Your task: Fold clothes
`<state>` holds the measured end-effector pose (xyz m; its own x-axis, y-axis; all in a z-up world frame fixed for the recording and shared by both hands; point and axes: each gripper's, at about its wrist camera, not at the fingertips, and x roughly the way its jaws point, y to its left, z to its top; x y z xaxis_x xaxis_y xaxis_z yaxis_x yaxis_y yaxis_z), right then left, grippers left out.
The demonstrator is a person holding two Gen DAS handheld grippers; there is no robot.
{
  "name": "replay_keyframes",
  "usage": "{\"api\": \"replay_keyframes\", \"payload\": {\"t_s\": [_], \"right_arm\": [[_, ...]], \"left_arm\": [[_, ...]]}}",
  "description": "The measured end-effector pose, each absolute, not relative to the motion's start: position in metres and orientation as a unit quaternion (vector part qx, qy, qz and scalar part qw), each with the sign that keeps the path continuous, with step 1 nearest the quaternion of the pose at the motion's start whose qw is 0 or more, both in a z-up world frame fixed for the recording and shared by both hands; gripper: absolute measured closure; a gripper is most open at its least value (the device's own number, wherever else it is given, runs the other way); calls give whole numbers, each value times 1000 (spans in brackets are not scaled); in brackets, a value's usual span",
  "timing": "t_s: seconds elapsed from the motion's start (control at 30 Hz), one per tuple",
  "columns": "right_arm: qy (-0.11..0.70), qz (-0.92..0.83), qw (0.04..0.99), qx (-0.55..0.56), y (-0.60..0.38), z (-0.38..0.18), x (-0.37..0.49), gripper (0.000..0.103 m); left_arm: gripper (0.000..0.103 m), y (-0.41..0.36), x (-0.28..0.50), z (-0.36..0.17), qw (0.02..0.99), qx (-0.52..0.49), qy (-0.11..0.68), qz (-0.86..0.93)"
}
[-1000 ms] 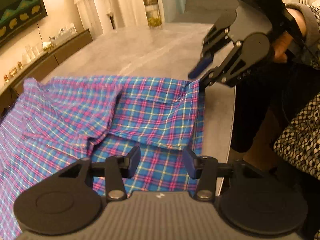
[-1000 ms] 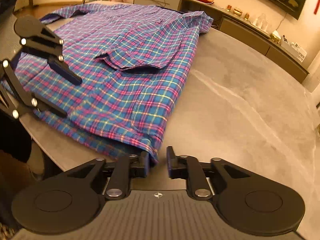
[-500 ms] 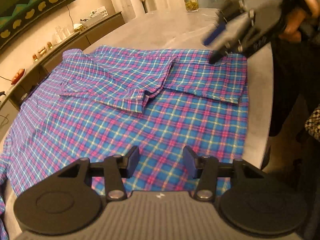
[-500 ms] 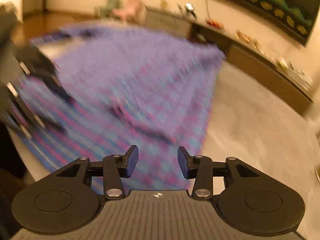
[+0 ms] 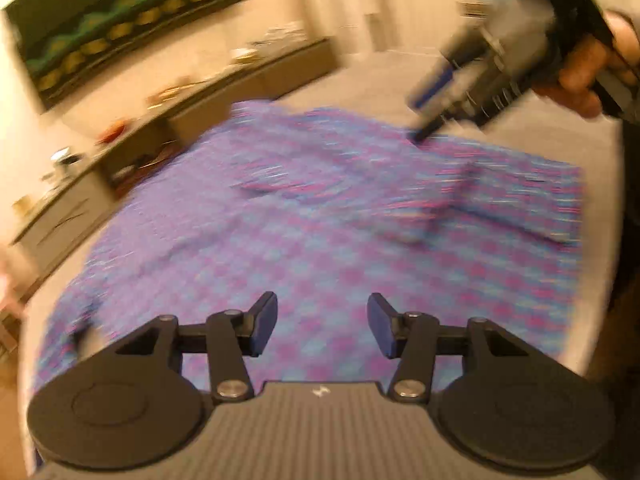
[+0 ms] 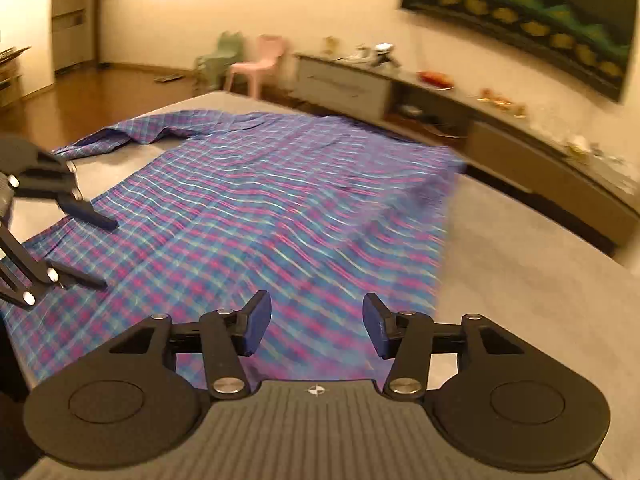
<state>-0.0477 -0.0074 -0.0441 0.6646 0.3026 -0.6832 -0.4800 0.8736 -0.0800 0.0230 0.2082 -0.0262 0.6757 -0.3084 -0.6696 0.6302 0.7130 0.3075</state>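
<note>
Now I see the shirt (image 6: 256, 216) lying flat on the grey table (image 6: 520, 280), spread wide in blue and pink checks. One sleeve (image 6: 132, 136) sticks out at the far left side. My left gripper (image 5: 322, 326) is above the near part of the shirt. Its jaws are opening, and nothing is between them. My right gripper (image 6: 316, 326) is also above the shirt, close to its right edge. Its jaws are opening too, with nothing in them. In the left view, a hand (image 5: 588, 68) holds the right gripper over the far edge of the shirt, but that view is blurry. A low cabinet (image 6: 440, 100) stands by the wall behind the table.
</note>
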Motion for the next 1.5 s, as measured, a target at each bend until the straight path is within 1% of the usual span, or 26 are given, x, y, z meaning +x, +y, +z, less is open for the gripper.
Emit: {"api": "replay_keyframes", "payload": {"t_s": [0.07,0.1,0.13,0.17,0.23,0.27,0.33,0.4,0.47,0.53,0.63,0.83,0.9,0.93,0.97,1.0,1.03,1.17,1.2,1.23,1.27,1.3,1.33,1.37,1.43,1.5], "right_arm": [[384,208,891,-123,-15,-64,-27,50],[396,198,888,-124,-25,-72,-25,51],[408,188,884,-125,-34,-80,-23,49],[421,178,881,-126,-43,-88,-20,42],[443,143,878,-111,-68,-84,-21,41],[440,121,881,-127,-69,-79,-24,42],[424,89,887,-157,-60,-63,-28,42],[388,117,896,-181,-22,-40,-33,42],[344,168,899,-214,32,-16,-37,39],[292,236,889,-262,105,-8,-34,33],[206,324,856,-347,225,-13,-25,30],[95,402,751,-515,421,-75,15,30],[94,419,716,-550,456,-97,31,32],[97,427,702,-562,469,-105,38,41],[100,435,686,-574,481,-113,45,67],[102,432,688,-574,488,-113,48,88],[104,426,693,-572,495,-112,52,103],[79,430,755,-490,475,-71,33,103],[74,432,765,-472,464,-62,25,103],[69,431,772,-462,451,-57,17,103],[66,429,776,-458,440,-55,11,103],[65,428,778,-456,425,-53,5,103],[68,427,778,-456,410,-54,2,103],[77,426,776,-458,401,-55,1,103],[113,422,786,-437,378,-49,8,103],[149,417,795,-414,356,-41,15,103]], "left_arm": [[48,248,43,-21,898,240,307,-205],[46,275,55,-19,912,204,315,-163],[45,304,66,-17,925,160,324,-116],[44,334,77,-16,934,115,332,-69],[38,387,92,-18,940,3,340,1],[36,409,93,-23,938,-69,338,15],[37,453,95,-34,919,-213,330,42],[31,496,97,-44,879,-353,313,69],[30,516,96,-58,841,-441,301,80],[30,526,99,-69,810,-501,297,69],[28,534,95,-76,792,-536,286,67],[23,557,78,-93,765,-588,252,79],[23,561,80,-103,758,-597,251,73],[23,562,82,-107,755,-601,253,69],[23,564,84,-110,752,-605,254,64],[23,563,85,-112,751,-608,251,60],[22,562,87,-113,749,-612,247,56],[17,558,96,-116,745,-625,230,42],[17,555,100,-116,745,-627,226,40],[20,552,106,-117,745,-628,221,37],[37,548,111,-116,749,-627,214,34],[66,543,118,-114,760,-615,209,28],[80,538,125,-111,774,-599,205,20],[99,527,129,-100,805,-558,202,21],[100,502,135,-74,869,-454,195,28],[100,450,133,-40,951,-250,172,54]]}}
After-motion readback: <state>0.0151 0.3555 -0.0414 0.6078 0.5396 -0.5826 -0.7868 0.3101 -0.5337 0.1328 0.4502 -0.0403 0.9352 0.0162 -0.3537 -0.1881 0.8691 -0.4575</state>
